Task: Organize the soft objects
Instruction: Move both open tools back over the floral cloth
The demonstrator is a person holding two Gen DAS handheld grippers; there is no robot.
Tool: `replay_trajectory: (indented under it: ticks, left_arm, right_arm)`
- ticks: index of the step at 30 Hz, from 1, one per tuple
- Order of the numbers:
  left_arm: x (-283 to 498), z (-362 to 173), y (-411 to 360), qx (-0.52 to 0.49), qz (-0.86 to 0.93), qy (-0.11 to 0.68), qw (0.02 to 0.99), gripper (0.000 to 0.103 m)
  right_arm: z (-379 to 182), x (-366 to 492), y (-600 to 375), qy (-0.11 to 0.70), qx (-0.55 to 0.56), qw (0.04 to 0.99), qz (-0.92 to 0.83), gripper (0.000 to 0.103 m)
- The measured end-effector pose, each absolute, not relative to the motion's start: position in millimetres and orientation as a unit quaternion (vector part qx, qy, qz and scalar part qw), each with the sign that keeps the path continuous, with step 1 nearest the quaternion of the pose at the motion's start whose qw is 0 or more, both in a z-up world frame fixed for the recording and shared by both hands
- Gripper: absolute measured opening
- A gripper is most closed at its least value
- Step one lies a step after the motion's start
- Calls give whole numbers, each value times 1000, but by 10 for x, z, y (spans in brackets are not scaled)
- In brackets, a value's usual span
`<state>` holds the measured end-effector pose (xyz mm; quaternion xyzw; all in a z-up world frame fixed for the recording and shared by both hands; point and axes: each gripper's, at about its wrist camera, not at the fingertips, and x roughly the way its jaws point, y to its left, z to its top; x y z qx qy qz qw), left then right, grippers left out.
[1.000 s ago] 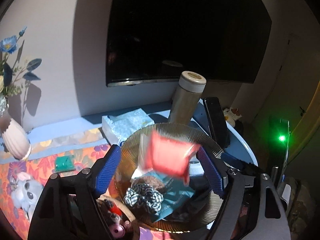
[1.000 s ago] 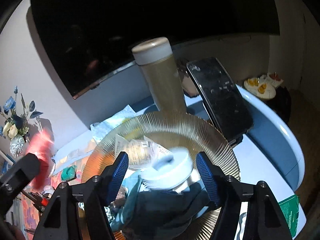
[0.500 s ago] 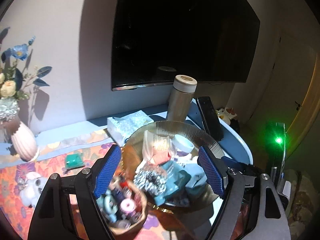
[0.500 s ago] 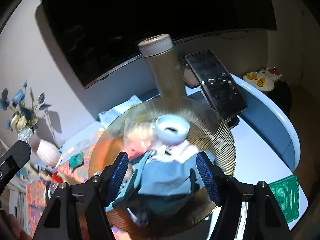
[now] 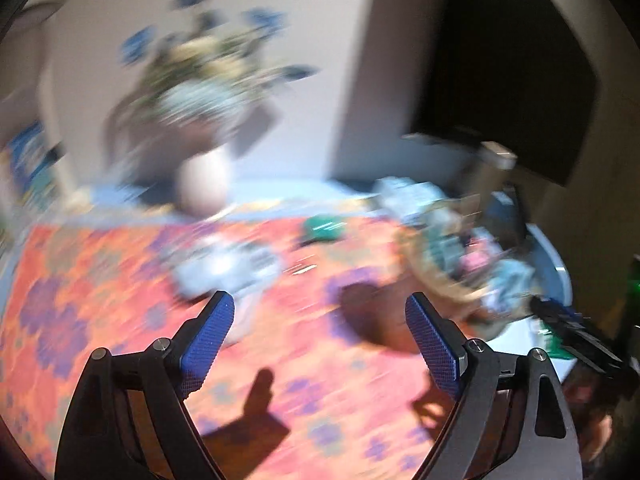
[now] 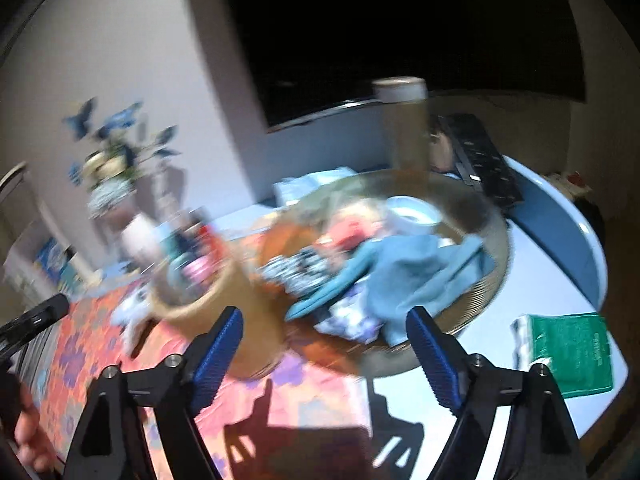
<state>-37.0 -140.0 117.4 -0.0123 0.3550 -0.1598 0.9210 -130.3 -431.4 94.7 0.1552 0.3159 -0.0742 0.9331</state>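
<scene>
On the worktop: I see an orange floral cloth point(image 5: 100, 280) under both hand-held grippers; everything is motion-blurred.
Left hand-held gripper point(image 5: 320, 332): jaws spread wide, nothing between the blue pads; it hangs above the floral cloth, with its shadow on the cloth below.
Right hand-held gripper point(image 6: 326, 344): jaws wide too, empty, aimed at the near edge of the glass bowl.
Glass bowl point(image 6: 494, 216): a ribbed, amber-tinted bowl holding the soft things, sitting partly on the cloth and partly on the blue worktop point(image 6: 560, 216).
Soft objects: a blue cloth point(image 6: 416, 272) draped over the bowl's near side; a red-pink packet point(image 6: 352, 236) behind it; a dark-and-white patterned scrunchie point(image 6: 296, 270) to its left; a white round lid point(image 6: 412, 208) near the back.
Small basket point(image 6: 216, 304): just left of the bowl, filled with small items I cannot make out.
Grey plush toy point(image 5: 224, 268): a blurred pale shape on the cloth ahead of my left gripper, well apart from the bowl.
Behind the bowl: a tan flask point(image 6: 402, 124) upright, a dark phone point(image 6: 480, 156) to its right.
Far left: a pale vase with flowers point(image 5: 202, 184).
Right edge: a green packet point(image 6: 572, 352) on the worktop.
</scene>
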Motion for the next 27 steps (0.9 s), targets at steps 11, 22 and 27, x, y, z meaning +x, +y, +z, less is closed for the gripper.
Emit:
replay_trajectory:
  ticks: [11,22,27]
  left_arm:
    - [-133,446,-416,-14,-35,392,919,87]
    - [-30,17,-280,-11,-46,419,907,87]
    - [35,-81,-302,-11,-48,444,895,87]
  right_arm:
    - [1046,-1060,-2771,299,25,953,48,101]
    - [348,-386,-2184,367,16,929,51,101]
    - [192,-323,-2126,383,0,923,40,101]
